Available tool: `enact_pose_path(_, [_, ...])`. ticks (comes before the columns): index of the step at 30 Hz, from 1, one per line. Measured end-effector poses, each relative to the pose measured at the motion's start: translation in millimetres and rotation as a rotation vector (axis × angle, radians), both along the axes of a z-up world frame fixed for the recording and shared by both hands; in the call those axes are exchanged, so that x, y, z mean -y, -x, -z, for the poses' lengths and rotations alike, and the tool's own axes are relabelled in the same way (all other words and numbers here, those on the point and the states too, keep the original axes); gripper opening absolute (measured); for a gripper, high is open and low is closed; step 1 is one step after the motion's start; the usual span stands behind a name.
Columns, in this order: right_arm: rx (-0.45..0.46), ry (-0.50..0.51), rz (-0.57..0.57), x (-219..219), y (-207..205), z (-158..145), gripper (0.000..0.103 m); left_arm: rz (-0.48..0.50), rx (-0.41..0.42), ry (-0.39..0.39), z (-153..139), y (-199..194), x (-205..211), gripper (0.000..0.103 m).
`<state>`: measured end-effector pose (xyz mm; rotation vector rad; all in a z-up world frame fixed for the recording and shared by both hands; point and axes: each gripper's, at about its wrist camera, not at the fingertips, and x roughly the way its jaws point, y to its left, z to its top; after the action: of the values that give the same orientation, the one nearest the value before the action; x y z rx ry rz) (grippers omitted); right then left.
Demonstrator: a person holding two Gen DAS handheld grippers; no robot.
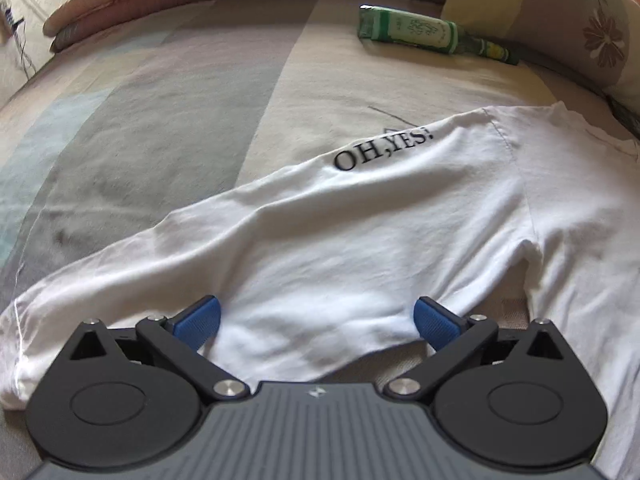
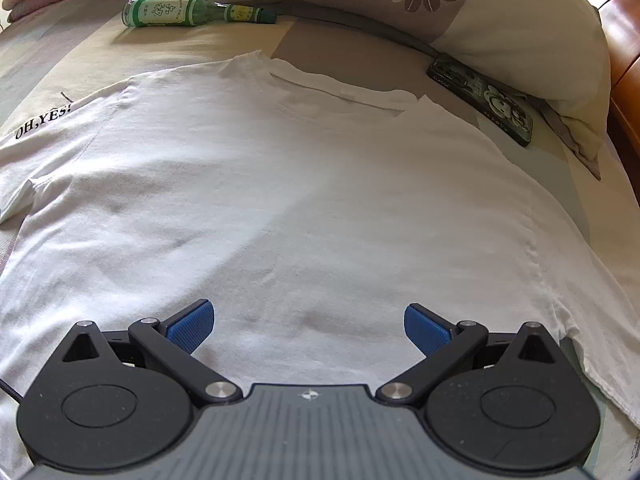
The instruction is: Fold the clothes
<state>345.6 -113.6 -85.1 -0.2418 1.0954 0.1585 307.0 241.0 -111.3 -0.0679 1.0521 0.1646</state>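
A white T-shirt (image 2: 280, 184) lies spread flat on a bed with a striped sheet (image 1: 160, 112), neckline toward the pillow (image 2: 500, 32). The pillow has a flower print and sits just beyond the shirt's collar. One sleeve (image 1: 320, 208), printed "OH,YES!", stretches out from the shirt's side.

The left gripper (image 1: 317, 322) hovers over that sleeve, its blue-padded fingers (image 1: 198, 322) spread wide and holding nothing. The right gripper (image 2: 308, 326) hangs above the shirt's lower body, likewise released and empty.

Beyond the shirt's collar, a green bottle (image 2: 188, 11) lies on its side. A dark phone (image 2: 486, 100) rests near the shirt's shoulder, tucked against the pillow.
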Motion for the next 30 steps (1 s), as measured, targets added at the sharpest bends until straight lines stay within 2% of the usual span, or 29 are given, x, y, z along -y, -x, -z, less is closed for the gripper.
enact_pose_path(1, [-0.001,0.008,-0.001,0.7,-0.2,1.0,0.103,-0.001,-0.019,0.015,-3.9,-0.2,-4.2,0.102])
enact_pose_path(5, [0.007,0.002,0.005,-1.4,-2.1,-0.1,0.103,-0.012,0.021,0.088,-21.7,-6.6,-12.1,0.101])
enact_pose_path(11, [0.000,-0.024,-0.034,-18.3,-3.2,-1.6,0.103,-0.065,-0.015,0.139,-7.7,-3.1,-13.5,0.101])
enact_pose_path(13, [0.002,-0.026,-0.054,-23.0,-2.3,-2.1,0.103,-0.057,-0.028,0.179,-15.5,-0.6,-14.7,0.100])
enact_pose_path(18, [-0.005,-0.016,-0.056,-26.4,-4.1,1.7,0.103,-0.194,0.108,0.347,-40.1,-16.2,-60.8,0.100])
enact_pose_path(21, [-0.010,-0.021,-0.047,-28.5,-6.6,2.5,0.103,-0.234,0.141,0.381,-39.0,-35.5,-80.1,0.100])
enact_pose_path(26, [0.004,-0.015,-0.081,-36.7,-8.6,0.1,0.103,-0.250,0.136,0.430,-34.3,-52.3,-88.7,0.094])
enact_pose_path(28, [0.010,-0.014,-0.086,-39.3,-10.1,-0.5,0.103,-0.282,0.116,0.517,-29.9,-51.0,-93.7,0.093])
enact_pose_path(30, [0.008,-0.015,-0.081,-40.7,-11.8,0.1,0.103,-0.267,0.079,0.549,-24.3,-50.3,-90.9,0.093])
